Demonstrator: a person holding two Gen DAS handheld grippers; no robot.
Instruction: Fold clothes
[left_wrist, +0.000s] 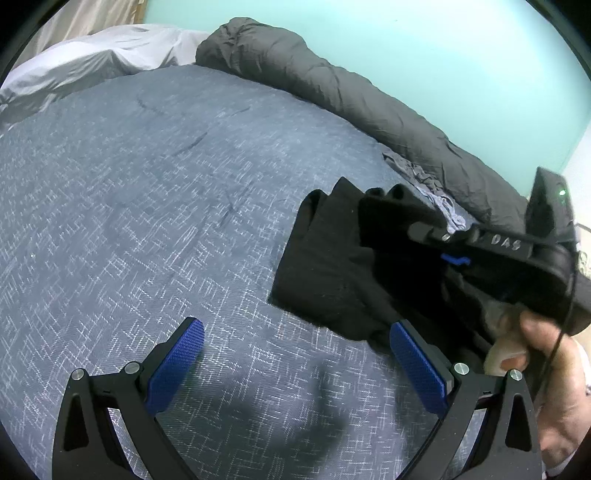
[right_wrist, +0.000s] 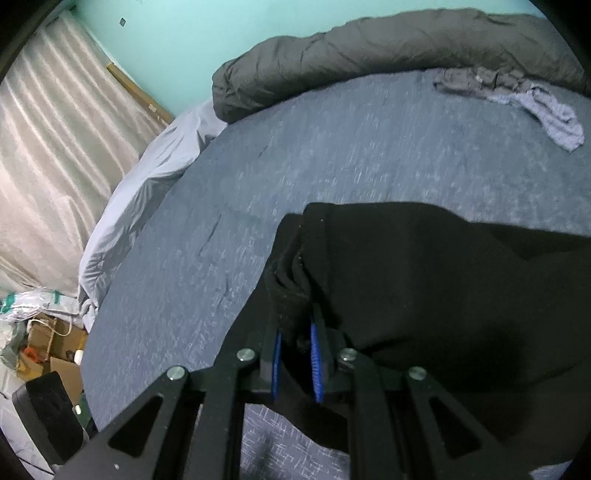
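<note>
Bed (left_wrist: 147, 192) w/ a blue-grey crosshatch cover fills most of both views. Along its far edge, against the teal wall (left_wrist: 406, 48), lies a long rolled dark grey duvet (left_wrist: 332, 88). At the head end there's a pale lilac sheet or pillow (left_wrist: 92, 55), rumpled. Beige curtain (right_wrist: 48, 147) hangs beyond that in the right wrist view, w/ cardboard boxes (right_wrist: 55, 343) and clutter on the floor below it.

Black garment (right_wrist: 424, 288) – the task item – lies on the bed cover toward the near right side, partly bunched; a flat folded-looking portion spreads out on the cover in the left wrist view (left_wrist: 325, 266). A small crumpled grey-blue cloth (right_wrist: 554, 114) sits further back, just beside the duvet, apart from the black garment.

Right gripper (right_wrist: 297, 354) – blue pads nearly together, pinching a bunched fold of the black garment that sticks up between the fingers. In the left wrist view its black body is over the garment, w/ the person's hand (left_wrist: 554, 369) around the handle.

Left gripper (left_wrist: 295, 369) – jaws spread wide, nothing between them, over bare bed cover just near the garment's edge, not touching it
</note>
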